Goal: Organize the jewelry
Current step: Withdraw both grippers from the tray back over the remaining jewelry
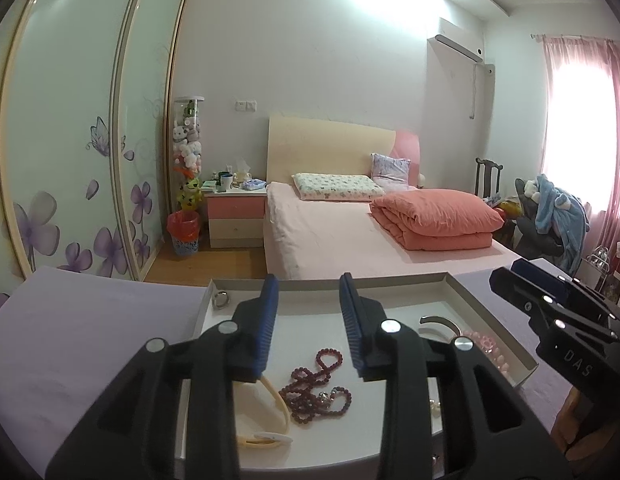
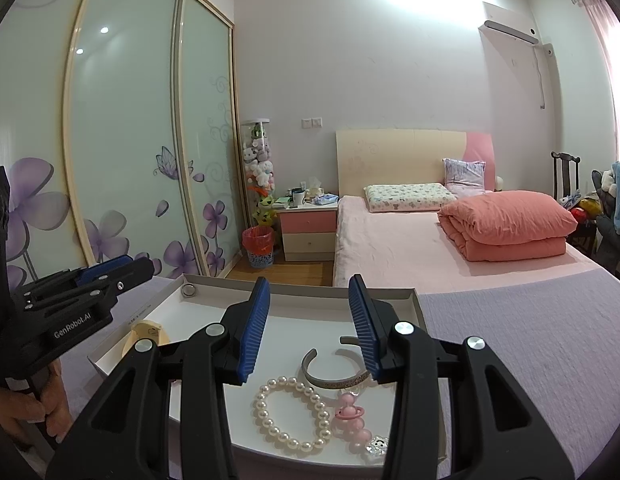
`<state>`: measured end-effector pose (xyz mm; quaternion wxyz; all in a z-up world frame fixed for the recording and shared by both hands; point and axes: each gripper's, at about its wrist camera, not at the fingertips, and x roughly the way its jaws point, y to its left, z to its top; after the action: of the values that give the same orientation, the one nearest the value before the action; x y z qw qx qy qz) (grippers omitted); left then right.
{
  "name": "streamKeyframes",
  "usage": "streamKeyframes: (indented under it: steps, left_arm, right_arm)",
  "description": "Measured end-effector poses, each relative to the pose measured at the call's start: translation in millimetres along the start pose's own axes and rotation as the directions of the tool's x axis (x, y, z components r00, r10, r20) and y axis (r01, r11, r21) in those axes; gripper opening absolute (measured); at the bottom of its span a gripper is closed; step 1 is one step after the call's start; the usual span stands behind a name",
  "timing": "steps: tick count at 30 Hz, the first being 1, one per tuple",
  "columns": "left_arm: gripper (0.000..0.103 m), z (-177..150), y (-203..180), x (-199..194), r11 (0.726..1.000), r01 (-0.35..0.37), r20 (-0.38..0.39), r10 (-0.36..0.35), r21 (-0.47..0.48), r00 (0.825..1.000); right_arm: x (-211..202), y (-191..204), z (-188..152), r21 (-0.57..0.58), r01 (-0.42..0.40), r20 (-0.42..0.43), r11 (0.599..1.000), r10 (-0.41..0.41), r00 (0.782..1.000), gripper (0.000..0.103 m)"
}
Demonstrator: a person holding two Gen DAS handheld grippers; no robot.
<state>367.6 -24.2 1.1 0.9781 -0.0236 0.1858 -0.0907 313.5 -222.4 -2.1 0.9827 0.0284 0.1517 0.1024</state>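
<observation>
1. Both grippers hover over the white tray (image 2: 416,300), which sits on a lavender cloth (image 2: 530,340). All the jewelry lies inside the tray, nothing outside it that I can see.
2. The left gripper (image 1: 308,320) has its jaws partly apart with nothing between the pads. It's over the tray's left half, above the dark red bead necklace (image 1: 316,388), which lies in a loose heap on the tray floor.
3. The right gripper (image 2: 309,326) is also partly open and empty, over the tray's right half. The silver cuff bangle (image 2: 334,378) lies just under its blue pads, and the pearl bracelet (image 2: 290,416) sits at the tray's near edge beside a pink bead bracelet (image 2: 352,416).
4. There's a small silver ring (image 2: 189,290) tucked in the tray's far left corner, and a yellowish band (image 1: 270,412) next to the red necklace.
5. What could go wrong, my guess: the red necklace is tangled on itself, so pinching one loop likely drags the whole pile and maybe the yellowish band too.
6. The cuff is hard and curved, so the pads could slip and flick it into the pearls.
7. The tray looks light, so a downward push near a wall could tip or slide it on the cloth.
</observation>
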Motion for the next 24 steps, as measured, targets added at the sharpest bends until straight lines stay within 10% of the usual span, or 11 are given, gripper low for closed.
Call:
streamKeyframes:
  steps: [24]
  left_arm:
    - [0.032, -4.0, 15.7, -57.1, 1.000, -0.011, 0.020, 0.012, -0.011, 1.000]
  right_arm:
    - [-44.1, 8.7, -17.0, -0.013, -0.011, -0.042, 1.000, 0.010, 0.999, 0.043]
